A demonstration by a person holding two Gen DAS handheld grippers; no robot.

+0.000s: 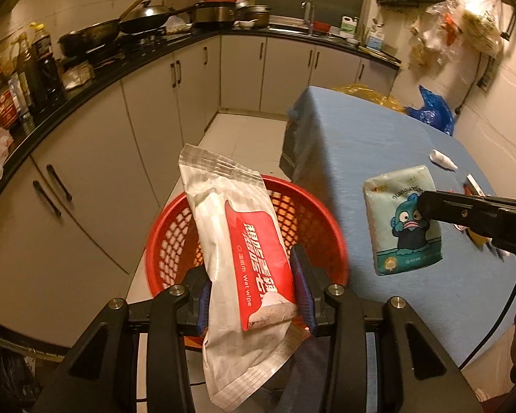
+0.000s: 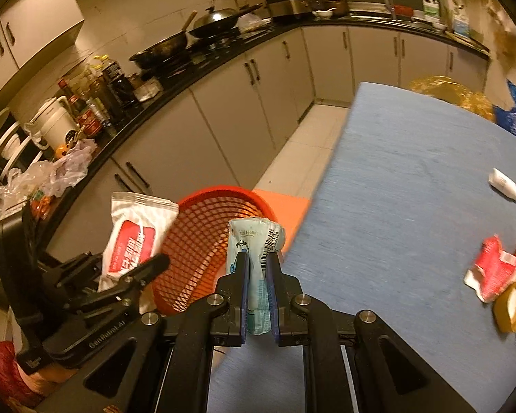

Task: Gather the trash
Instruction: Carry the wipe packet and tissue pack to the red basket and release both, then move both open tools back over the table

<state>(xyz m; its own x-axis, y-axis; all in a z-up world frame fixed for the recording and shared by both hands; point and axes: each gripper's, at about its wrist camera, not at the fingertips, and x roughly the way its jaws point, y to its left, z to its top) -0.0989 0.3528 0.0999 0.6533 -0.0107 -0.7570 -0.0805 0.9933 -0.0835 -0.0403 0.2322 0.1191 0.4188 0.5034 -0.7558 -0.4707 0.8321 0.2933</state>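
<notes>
My left gripper (image 1: 251,275) is shut on a white and red wet wipe pack (image 1: 237,241), held above the red mesh basket (image 1: 175,241) on the floor beside the table. The pack also shows in the right wrist view (image 2: 134,237), with the left gripper (image 2: 120,285) below it. My right gripper (image 2: 258,265) is shut on a pale blue tissue pack (image 2: 254,241) with a cartoon print, held over the table edge near the basket (image 2: 206,241). In the left wrist view the tissue pack (image 1: 400,220) hangs from the right gripper's fingers (image 1: 440,206).
The blue table (image 2: 395,189) holds a small white tube (image 2: 505,184), a torn red wrapper (image 2: 492,268) and a tape roll (image 2: 511,304). Yellow and blue bags (image 1: 430,110) lie at its far end. A kitchen counter (image 1: 86,79) with pans and bottles runs along the left.
</notes>
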